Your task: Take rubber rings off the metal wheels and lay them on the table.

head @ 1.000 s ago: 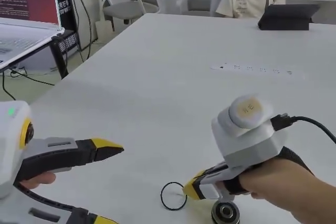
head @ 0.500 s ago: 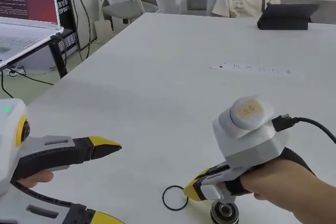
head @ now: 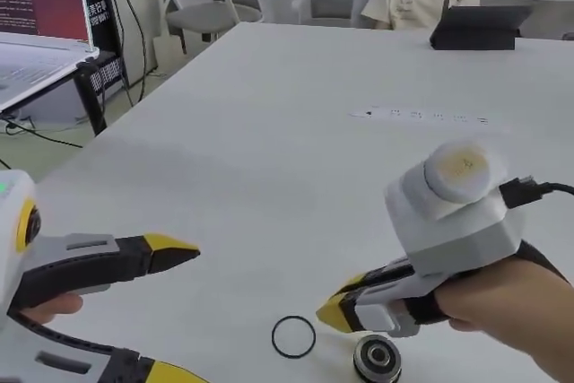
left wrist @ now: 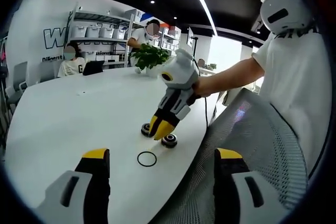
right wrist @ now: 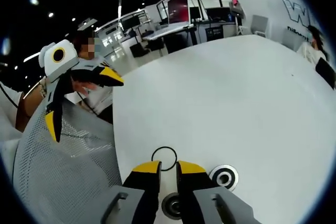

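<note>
Your right gripper (head: 325, 313) hangs low over the near edge of the desk (head: 296, 132), nose angled down and to the left. I take that as the pose of setting something down rather than reaching for it. Its fingers (right wrist: 147, 172) are parted only by a narrow slit with bare desk showing through, so they are grasping nothing.

The rubber ring (head: 293, 336) lies flat on the desk just left of those yellow tips, apart from them and off any wheel. In the right gripper view it sits just beyond the tips, roughly on the line of the slit. By the look of it, this ring is already laid where the task wants it.

One metal wheel (head: 377, 358) stands just under and to the near right of your right gripper. In the right gripper view a second wheel (right wrist: 224, 177) lies to the right of the fingers. I cannot tell whether either wheel carries a ring.

Your left gripper (head: 193, 311) is well to the left of all this, held above the desk with its fingers spread wide and empty — a waiting pose, I judge, ready to steady a wheel while the right one peels. From its own view the ring lies ahead between its two fingers, with the wheels beyond the ring — near, but nothing touching.
</note>
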Available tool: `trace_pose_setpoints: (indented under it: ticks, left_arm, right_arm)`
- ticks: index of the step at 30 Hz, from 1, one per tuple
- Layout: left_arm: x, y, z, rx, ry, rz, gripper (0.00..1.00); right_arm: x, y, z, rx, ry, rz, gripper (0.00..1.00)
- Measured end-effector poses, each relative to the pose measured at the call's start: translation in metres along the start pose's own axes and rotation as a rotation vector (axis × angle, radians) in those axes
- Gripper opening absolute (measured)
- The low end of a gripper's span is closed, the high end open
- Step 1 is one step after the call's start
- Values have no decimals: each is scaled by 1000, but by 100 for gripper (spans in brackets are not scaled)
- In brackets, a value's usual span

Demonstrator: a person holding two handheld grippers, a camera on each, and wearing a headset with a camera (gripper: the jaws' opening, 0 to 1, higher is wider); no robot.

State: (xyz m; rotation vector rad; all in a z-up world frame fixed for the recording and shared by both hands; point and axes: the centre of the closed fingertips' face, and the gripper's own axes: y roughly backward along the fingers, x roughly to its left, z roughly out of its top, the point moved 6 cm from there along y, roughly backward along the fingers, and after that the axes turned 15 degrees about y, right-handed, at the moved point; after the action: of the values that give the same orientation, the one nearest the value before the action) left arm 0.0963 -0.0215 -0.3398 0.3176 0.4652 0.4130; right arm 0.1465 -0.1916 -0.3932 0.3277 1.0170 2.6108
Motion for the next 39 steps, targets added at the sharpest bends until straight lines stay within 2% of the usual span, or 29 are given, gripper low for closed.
trace_pose_setpoints:
  ticks: [9, 26, 35, 39]
  left_arm:
    - [1, 0, 1, -3, 2, -3, 79]
    - [0, 0, 7, -19, -13, -12, 79]
    - [0, 0, 11, -12, -28, -15, 79]
    - [0, 1, 12, 0, -38, -13, 79]
  right_arm:
    - [3, 25, 9, -62, 0, -16, 11]
    - [-2, 74, 16, -161, -39, -99, 15]
    - [-4, 92, 5, -192, -44, -133, 18]
    - [-8, 92, -13, -171, -58, -150, 19]
